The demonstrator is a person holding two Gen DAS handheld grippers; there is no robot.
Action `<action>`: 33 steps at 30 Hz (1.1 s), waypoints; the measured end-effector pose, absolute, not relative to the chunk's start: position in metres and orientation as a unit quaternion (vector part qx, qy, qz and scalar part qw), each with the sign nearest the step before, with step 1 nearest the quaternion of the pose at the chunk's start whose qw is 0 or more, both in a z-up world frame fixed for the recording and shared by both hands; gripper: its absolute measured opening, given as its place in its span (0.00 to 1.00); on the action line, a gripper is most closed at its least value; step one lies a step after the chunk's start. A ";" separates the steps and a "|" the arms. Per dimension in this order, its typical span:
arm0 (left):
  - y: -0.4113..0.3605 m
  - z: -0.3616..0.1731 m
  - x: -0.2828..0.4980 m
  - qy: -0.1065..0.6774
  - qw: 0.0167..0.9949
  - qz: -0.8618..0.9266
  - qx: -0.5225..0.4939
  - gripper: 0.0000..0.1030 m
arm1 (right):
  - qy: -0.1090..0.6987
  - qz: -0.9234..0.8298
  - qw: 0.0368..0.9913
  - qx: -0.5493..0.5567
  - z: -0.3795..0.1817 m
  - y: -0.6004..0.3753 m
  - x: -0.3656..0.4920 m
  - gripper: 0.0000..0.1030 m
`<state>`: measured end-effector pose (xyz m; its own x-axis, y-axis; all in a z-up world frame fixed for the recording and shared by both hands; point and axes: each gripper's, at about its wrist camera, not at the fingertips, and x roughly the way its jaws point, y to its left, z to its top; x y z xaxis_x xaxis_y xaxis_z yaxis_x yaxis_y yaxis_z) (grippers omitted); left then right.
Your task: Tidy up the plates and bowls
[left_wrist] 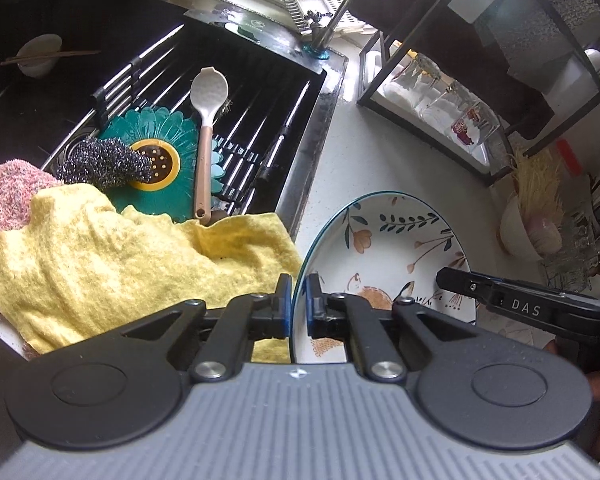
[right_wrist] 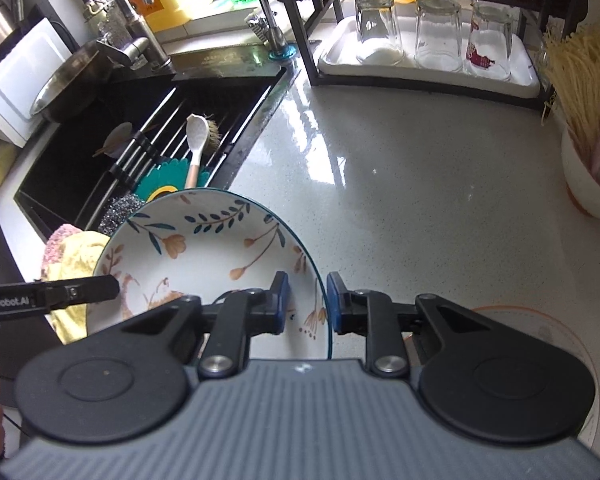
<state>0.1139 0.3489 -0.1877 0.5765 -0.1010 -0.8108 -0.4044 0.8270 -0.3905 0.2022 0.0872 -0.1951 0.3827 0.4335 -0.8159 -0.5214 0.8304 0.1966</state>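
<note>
The left gripper (left_wrist: 298, 284) pinches the left rim of a flowered plate (left_wrist: 384, 248), its blue pads pressed close on either side of the thin green edge. The right gripper (right_wrist: 307, 286) straddles the plate's right rim; the edge runs between its pads, though the gap beside the rim makes it hard to say whether both pads truly press on it. In the right wrist view the plate (right_wrist: 204, 248) sits tilted between the two tools, over the pale speckled counter (right_wrist: 400, 200) just beside the sink (left_wrist: 320, 92); whether its underside touches the counter cannot be told. Left of the plate a yellow cloth (left_wrist: 120, 256) drapes over the sink's near edge, with a pink cloth (left_wrist: 4, 196) beside it. Beyond them, on a rack of metal bars over the sink, lie a teal flower-shaped mat (left_wrist: 172, 148), a steel scourer (left_wrist: 104, 162) and a white spoon (left_wrist: 208, 92) with a tan handle. Deeper in the basin sits a small white bowl (left_wrist: 38, 56) with chopsticks (left_wrist: 52, 56) across it. Farther back on the counter, a dark metal shelf (right_wrist: 304, 40) holds a white tray (right_wrist: 428, 72) with three upturned glasses (right_wrist: 438, 34). At the right edge a white bowl (right_wrist: 584, 184) holds pale dry noodles (right_wrist: 584, 76).
</note>
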 end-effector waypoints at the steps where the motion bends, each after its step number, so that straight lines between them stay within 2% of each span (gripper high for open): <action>1: 0.346 -0.184 0.115 0.449 0.845 0.089 -0.275 0.07 | 0.472 0.289 0.832 -0.045 -0.192 0.085 0.203 0.23; 15: 0.283 -0.137 0.146 0.419 0.870 0.048 -0.255 0.08 | 0.419 0.273 0.866 -0.004 -0.146 0.011 0.205 0.23; 33: 0.184 -0.168 0.183 0.488 0.855 -0.014 -0.175 0.11 | 0.412 0.203 0.888 0.025 -0.166 -0.083 0.182 0.23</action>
<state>0.1826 0.1843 -0.1684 0.5232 -0.1942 -0.8298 -0.1474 0.9384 -0.3126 0.1823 -0.0831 -0.1664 0.5790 0.3810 -0.7208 -0.3395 0.9165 0.2116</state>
